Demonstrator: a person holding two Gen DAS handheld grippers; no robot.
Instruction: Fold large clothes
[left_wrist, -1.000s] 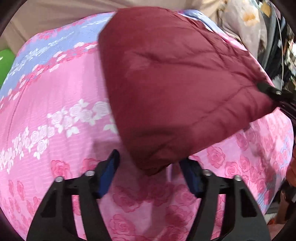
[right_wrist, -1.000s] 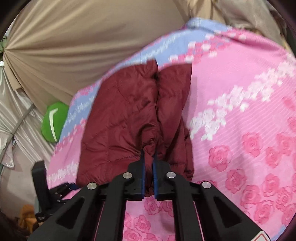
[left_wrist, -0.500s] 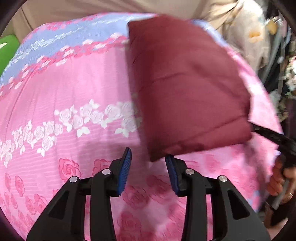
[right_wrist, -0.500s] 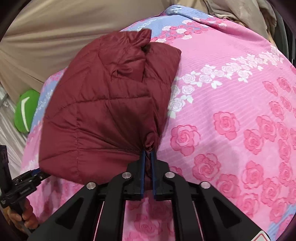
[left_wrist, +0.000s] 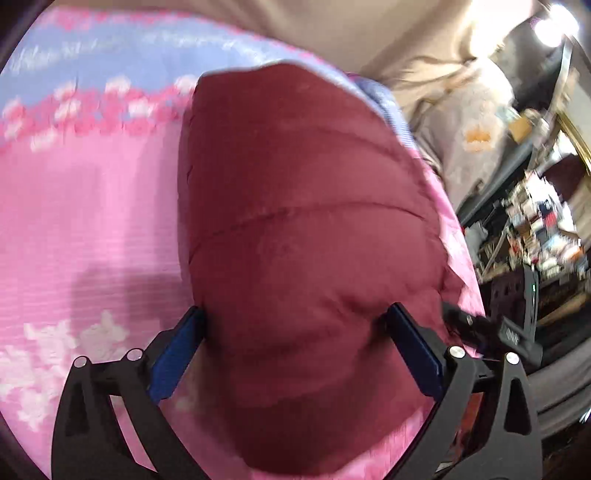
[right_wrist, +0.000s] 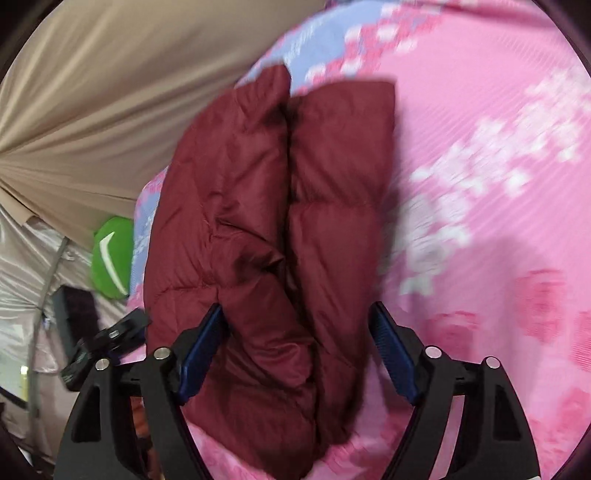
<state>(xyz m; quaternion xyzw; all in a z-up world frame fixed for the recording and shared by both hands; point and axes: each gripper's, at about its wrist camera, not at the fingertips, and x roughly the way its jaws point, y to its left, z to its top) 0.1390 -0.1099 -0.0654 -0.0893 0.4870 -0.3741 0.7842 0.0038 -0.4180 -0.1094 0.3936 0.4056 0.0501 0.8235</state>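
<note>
Two layers of maroon jacket (right_wrist: 273, 229) lie on the bedspread (right_wrist: 480, 129).

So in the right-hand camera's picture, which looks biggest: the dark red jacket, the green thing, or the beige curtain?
1. Dark red jacket, though it is nearest the lens.
2. Beige curtain, nearly as large.
3. Green thing, clearly smallest.

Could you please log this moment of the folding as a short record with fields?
garment: folded maroon quilted puffer jacket, lying on the sheet
surface: pink rose-print bed sheet with a blue band
left gripper: jaws just opened wide, straddling the jacket's near edge
right gripper: jaws just opened, jacket between them, apparently unpinched
background: green cushion, beige curtain
</note>
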